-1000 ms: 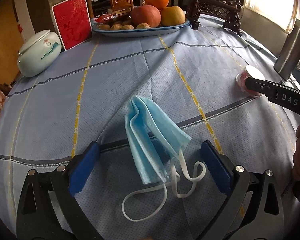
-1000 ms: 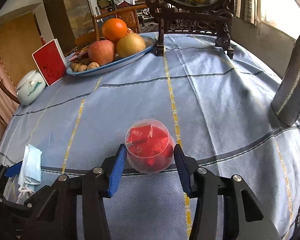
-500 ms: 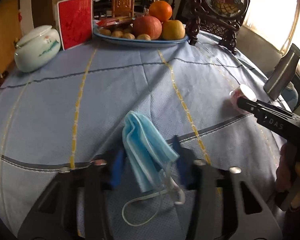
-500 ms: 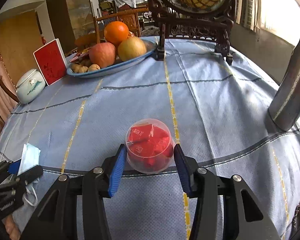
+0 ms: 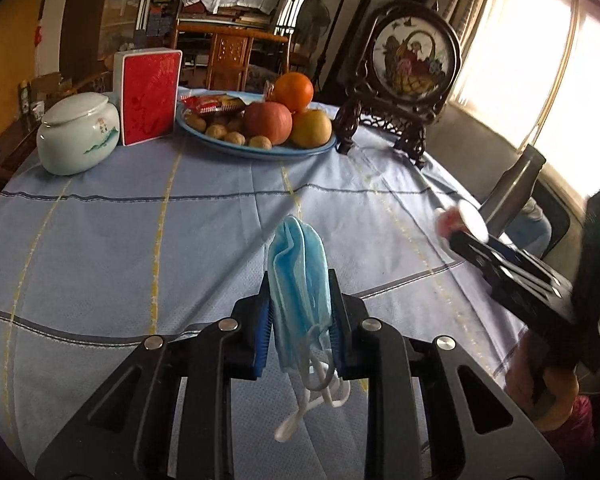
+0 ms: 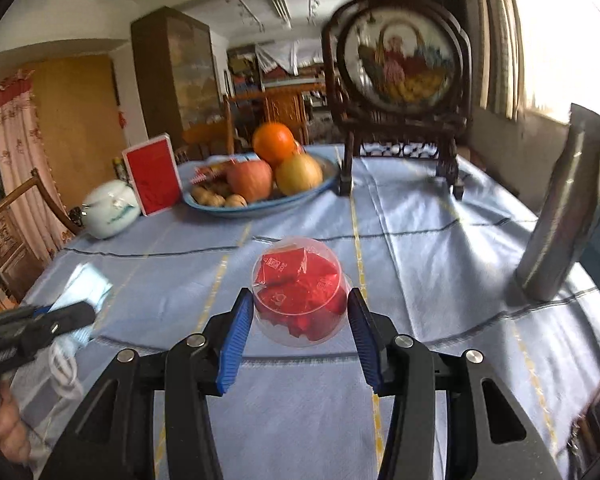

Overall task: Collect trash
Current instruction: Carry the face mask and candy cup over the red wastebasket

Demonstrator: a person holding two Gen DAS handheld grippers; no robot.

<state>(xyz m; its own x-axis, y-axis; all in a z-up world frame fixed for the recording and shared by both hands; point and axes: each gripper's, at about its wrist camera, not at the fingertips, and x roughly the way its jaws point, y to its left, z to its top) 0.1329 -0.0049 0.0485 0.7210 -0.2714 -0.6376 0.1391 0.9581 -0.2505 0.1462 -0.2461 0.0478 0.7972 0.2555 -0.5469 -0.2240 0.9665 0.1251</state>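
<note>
A crumpled light-blue face mask (image 5: pixel 298 280) hangs pinched between the blue pads of my left gripper (image 5: pixel 298 320), lifted off the tablecloth, its white ear loops (image 5: pixel 320 392) dangling below. My right gripper (image 6: pixel 298 320) is shut on a clear plastic cup (image 6: pixel 300 300) stuffed with red wrappers, held above the cloth. In the left wrist view the right gripper (image 5: pixel 456 236) shows at the right edge with the cup (image 5: pixel 460 220) at its tip. In the right wrist view the left gripper (image 6: pixel 80 312) and blurred mask (image 6: pixel 88 284) sit at the lower left.
On the blue tablecloth (image 5: pixel 140 248) stand a fruit plate (image 5: pixel 260 148), a white lidded jar (image 5: pixel 78 136), a red box (image 5: pixel 148 96), a carved round screen (image 5: pixel 412 72) and a steel bottle (image 6: pixel 556 216) at the right. A person's fingers (image 6: pixel 8 428) grip the left handle.
My left gripper closed on the mask and lifted it off the table. The right gripper rose with the cup; both views tilted up toward the room.
</note>
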